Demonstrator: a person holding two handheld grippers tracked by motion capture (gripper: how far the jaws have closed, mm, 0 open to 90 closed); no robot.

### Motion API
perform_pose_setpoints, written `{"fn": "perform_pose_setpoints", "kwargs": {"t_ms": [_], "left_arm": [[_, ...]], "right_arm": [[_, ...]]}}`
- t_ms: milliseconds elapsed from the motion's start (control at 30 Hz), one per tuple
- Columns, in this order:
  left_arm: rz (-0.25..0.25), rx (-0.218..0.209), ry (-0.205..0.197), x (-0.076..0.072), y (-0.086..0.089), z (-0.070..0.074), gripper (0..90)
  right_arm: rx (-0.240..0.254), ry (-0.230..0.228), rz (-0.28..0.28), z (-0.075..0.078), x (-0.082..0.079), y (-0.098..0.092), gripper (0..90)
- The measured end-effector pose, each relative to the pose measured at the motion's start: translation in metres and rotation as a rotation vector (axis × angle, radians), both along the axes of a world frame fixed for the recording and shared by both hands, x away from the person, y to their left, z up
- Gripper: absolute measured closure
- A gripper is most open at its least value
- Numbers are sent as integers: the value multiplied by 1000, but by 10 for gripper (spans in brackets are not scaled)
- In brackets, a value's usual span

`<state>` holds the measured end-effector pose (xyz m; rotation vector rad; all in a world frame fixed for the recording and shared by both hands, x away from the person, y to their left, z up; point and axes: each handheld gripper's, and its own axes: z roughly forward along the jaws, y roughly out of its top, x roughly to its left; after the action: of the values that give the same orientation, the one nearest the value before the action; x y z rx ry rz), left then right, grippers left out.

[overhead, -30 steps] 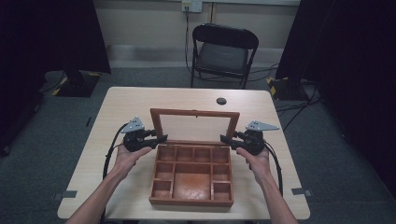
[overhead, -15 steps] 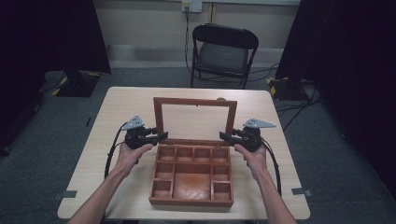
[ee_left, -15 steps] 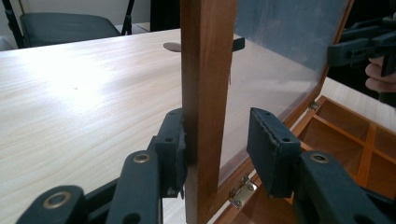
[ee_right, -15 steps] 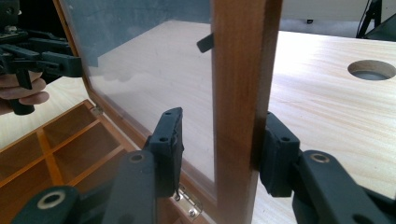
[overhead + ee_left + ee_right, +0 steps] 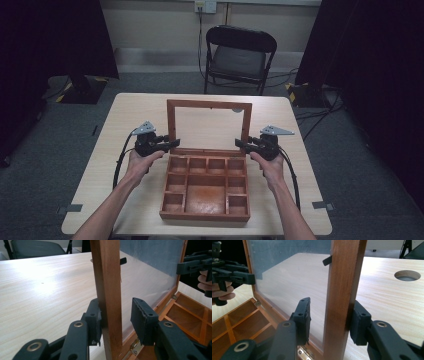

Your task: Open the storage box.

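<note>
A wooden box (image 5: pixel 204 216) with several empty compartments lies on the table, and its glass-paned lid (image 5: pixel 209 104) stands nearly upright on rear hinges. My left gripper (image 5: pixel 172 144) straddles the lid's left rail (image 5: pixel 106 277). In the left gripper view (image 5: pixel 116 306) one pad touches the wood on the outer side, and the other pad stands apart from it on the glass side. My right gripper (image 5: pixel 240 144) straddles the right rail (image 5: pixel 343 277). In the right gripper view (image 5: pixel 331 306) its outer pad rests against the wood, with a gap at the inner pad. Both are open around the rails.
The light wooden table (image 5: pixel 125 200) has a round cable hole (image 5: pixel 407 275) behind the lid. A black folding chair (image 5: pixel 239 57) stands beyond the far edge. Cables trail from both grippers toward the near side. Brass hinges (image 5: pixel 305 352) join lid and box.
The lid has swung further up, from leaning back over the box to nearly upright. Both hands stayed at the lid's sides with little shift.
</note>
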<state>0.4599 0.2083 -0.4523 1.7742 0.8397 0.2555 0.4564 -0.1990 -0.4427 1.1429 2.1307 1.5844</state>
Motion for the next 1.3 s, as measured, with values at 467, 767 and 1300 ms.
{"fn": "perform_pose_setpoints", "kwargs": {"t_ms": [467, 767, 1300], "left_arm": [[18, -22, 45, 7, -4, -5, 554], [13, -22, 92, 15, -7, -13, 508], [4, -1, 176, 25, -10, -22, 389]], "right_arm": [[15, 20, -49, -5, 6, 6, 509], [33, 79, -75, -16, 17, 9, 427], [-12, 161, -105, -24, 31, 23, 234]]}}
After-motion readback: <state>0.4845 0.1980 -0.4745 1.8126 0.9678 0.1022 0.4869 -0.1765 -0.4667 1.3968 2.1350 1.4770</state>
